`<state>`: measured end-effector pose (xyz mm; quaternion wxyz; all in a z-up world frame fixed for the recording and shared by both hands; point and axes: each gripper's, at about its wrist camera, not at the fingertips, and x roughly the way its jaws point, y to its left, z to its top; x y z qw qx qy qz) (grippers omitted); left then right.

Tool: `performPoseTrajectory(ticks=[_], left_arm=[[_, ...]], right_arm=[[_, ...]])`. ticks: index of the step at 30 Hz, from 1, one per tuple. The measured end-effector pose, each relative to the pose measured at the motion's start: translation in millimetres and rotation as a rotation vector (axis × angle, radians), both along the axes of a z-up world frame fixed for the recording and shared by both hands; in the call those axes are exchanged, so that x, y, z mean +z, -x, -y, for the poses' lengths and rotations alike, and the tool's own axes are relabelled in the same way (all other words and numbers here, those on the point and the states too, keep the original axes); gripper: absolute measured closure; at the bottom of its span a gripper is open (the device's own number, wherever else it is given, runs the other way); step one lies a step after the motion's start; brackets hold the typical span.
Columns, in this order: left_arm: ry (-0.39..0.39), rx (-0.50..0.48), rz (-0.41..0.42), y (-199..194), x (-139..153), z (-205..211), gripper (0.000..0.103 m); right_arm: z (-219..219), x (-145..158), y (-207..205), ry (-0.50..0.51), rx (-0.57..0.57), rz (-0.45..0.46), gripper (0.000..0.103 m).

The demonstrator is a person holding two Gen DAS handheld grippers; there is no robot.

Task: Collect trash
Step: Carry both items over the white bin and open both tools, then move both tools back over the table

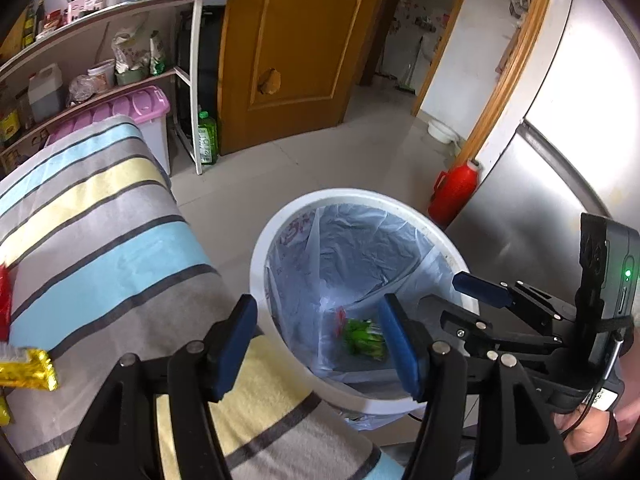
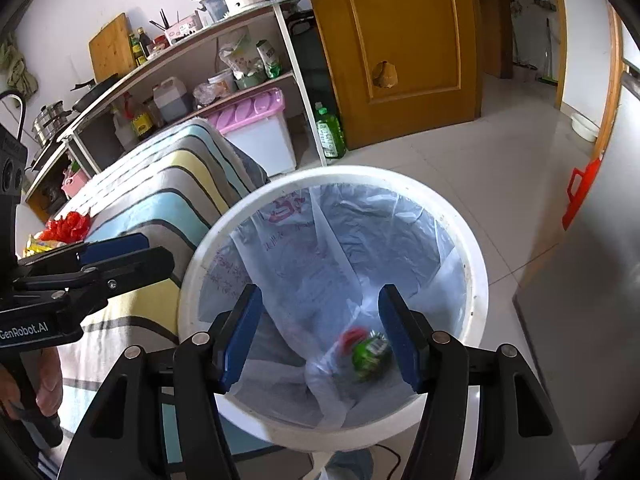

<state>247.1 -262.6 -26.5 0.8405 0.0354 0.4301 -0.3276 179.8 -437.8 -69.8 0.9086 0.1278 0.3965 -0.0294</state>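
Lying in the lined bin (image 2: 192, 280), green wrapper (image 2: 370, 354), below open right hand-held gripper (image 2: 320, 336)

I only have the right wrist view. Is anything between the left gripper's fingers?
Observer: No. The left gripper is open and nothing sits between its pads.
Operator: Any trash left near it?
Observer: Yes. A gold wrapper lies on the striped cloth, at the left edge of the left wrist view.
Operator: What's the red shape at my right edge?
Observer: A red flask, standing upright on the floor.
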Motion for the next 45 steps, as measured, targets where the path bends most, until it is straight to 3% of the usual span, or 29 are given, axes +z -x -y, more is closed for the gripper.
performPoseTrajectory(ticks=[2, 6, 13, 19, 26, 39, 45], left_arm=[[0.003, 0.016, 0.021, 5, 6, -8, 0.038], [0.020, 0.057, 0.068, 21, 22, -30, 0.038], [0.027, 0.160, 0.144, 50, 47, -81, 0.038], [0.023, 0.255, 0.217, 74, 59, -127, 0.041], [0.006, 0.347, 0.255, 95, 59, -172, 0.051], [-0.023, 0.459, 0.291, 124, 47, -235, 0.051], [-0.045, 0.505, 0.262, 133, 28, -268, 0.050]], right_arm=[[-4, 8, 5, 0.000, 0.007, 0.026, 0.040], [-21, 27, 17, -0.009, 0.047, 0.077, 0.027], [-67, 62, 37, -0.014, 0.136, 0.159, 0.026], [-119, 73, 49, 0.012, 0.248, 0.180, 0.026], [-168, 75, 57, 0.046, 0.350, 0.195, 0.026], [-212, 77, 58, 0.049, 0.455, 0.197, 0.030], [-231, 69, 53, 0.041, 0.503, 0.173, 0.030]])
